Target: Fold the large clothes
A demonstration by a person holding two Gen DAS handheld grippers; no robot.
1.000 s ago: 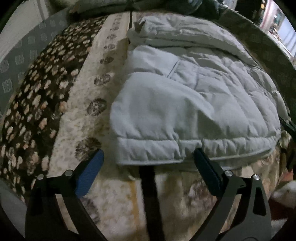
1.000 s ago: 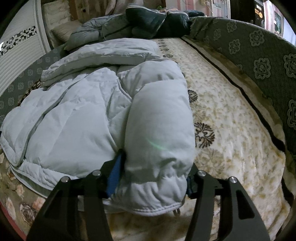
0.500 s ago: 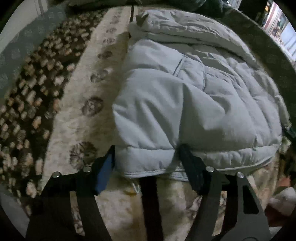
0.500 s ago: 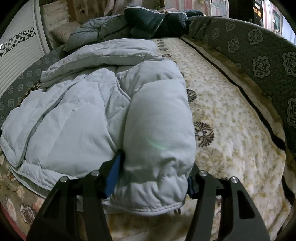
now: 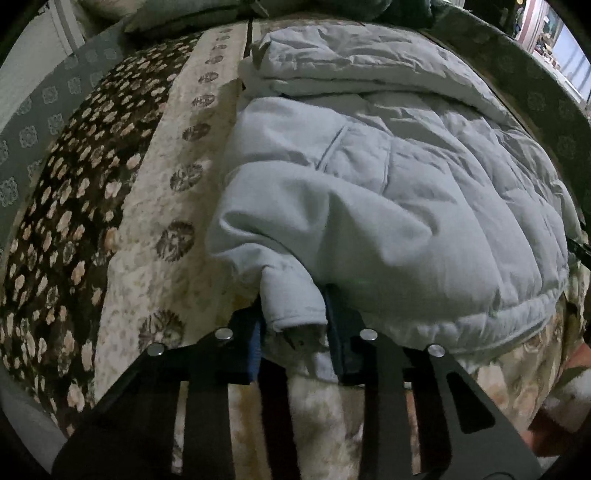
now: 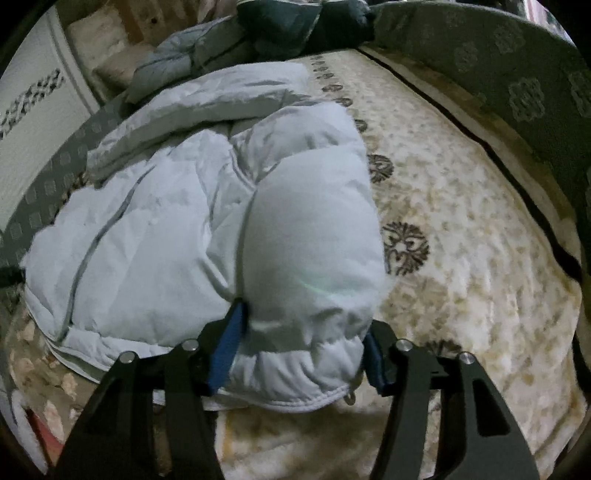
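Observation:
A pale grey-blue puffer jacket [image 5: 388, 192] lies spread on a patterned bedspread [image 5: 155, 206], sleeves folded in. My left gripper [image 5: 293, 317] is shut on the jacket's near hem corner, the cloth bunched between its blue pads. In the right wrist view the same jacket [image 6: 177, 229] fills the left and middle. My right gripper [image 6: 303, 343] stands around the jacket's other puffy hem corner [image 6: 310, 258], jaws wide, pressing the padding on both sides.
Dark folded clothes and a pillow [image 6: 280, 26] lie at the head of the bed. A green patterned border [image 6: 524, 96] runs along the bed's right side. The floral bedspread [image 6: 461, 236] stretches right of the jacket.
My left gripper moved forward onto the hem and closed, pinching the jacket's corner into a bunch. My right gripper stayed around the other corner with little change.

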